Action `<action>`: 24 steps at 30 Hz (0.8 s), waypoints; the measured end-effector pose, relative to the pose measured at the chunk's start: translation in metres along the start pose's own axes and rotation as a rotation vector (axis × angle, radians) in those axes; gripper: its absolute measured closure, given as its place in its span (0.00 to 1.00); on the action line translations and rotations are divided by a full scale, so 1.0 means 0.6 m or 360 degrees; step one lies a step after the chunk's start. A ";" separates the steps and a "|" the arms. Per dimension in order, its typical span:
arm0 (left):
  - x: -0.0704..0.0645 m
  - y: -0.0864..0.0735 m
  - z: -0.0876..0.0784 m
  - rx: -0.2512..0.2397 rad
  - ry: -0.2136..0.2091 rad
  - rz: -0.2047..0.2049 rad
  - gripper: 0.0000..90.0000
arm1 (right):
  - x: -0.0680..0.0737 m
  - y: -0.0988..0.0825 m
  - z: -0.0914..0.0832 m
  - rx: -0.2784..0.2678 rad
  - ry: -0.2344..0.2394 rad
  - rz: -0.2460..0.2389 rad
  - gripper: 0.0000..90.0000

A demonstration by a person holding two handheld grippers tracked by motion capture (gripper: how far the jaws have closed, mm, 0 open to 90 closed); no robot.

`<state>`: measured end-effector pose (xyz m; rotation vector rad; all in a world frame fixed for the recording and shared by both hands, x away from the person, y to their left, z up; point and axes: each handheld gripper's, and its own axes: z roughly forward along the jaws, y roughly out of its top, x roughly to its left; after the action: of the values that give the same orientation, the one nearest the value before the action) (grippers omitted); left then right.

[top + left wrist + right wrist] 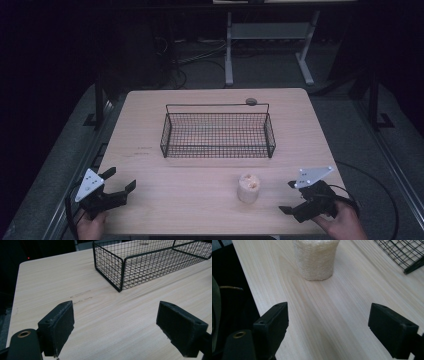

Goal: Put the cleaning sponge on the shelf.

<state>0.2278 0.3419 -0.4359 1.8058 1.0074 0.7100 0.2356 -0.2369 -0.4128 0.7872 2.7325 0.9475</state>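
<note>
Evidently the work is sitting at its opening step: the right gripper (pixel 299 196) is facing the pale netted cylinder (pixel 248 188) with its jaws spread wide and nothing between them, and no contact is being made yet. That cylinder is standing upright on the wooden table (pixel 150 125), near the front edge and right of centre, well short of the wire basket (pixel 218 135). In the right gripper view the cylinder (pixel 315 260) is rising straight ahead of the 2 pads (pixel 272 325), so the approach line is looking good. The left gripper (pixel 119 186) is hovering near the front left corner, likewise released and carrying nothing, and its own view is looking across bare wood toward a basket corner (pixel 120 277).

Judging from this layout, the next move is calling for the right gripper to slide forward until the pads are flanking the cylinder's sides, then close gently, since the soft mesh skin will probably be yielding under pressure.

Room is generous: open tabletop is lying between cylinder and basket, and the basket's rim is low, with a thin raised wire running along its far side. The table's front edge is close behind both grippers, so any pullback should be staying short.
</note>
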 end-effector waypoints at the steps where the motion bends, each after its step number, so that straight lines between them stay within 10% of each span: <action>1: 0.000 0.000 0.000 0.0000 0.0000 0.0000 0.15 | 0.000 0.000 0.000 0.0000 0.0000 0.0000 0.18; 24: 0.002 0.000 -0.002 -0.0006 0.0008 0.0004 0.16 | 0.015 0.050 0.004 0.0086 0.0041 -0.0123 0.18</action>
<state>0.2273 0.3435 -0.4353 1.8031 1.0065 0.7179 0.2416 -0.2106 -0.3960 0.6768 2.7991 0.8780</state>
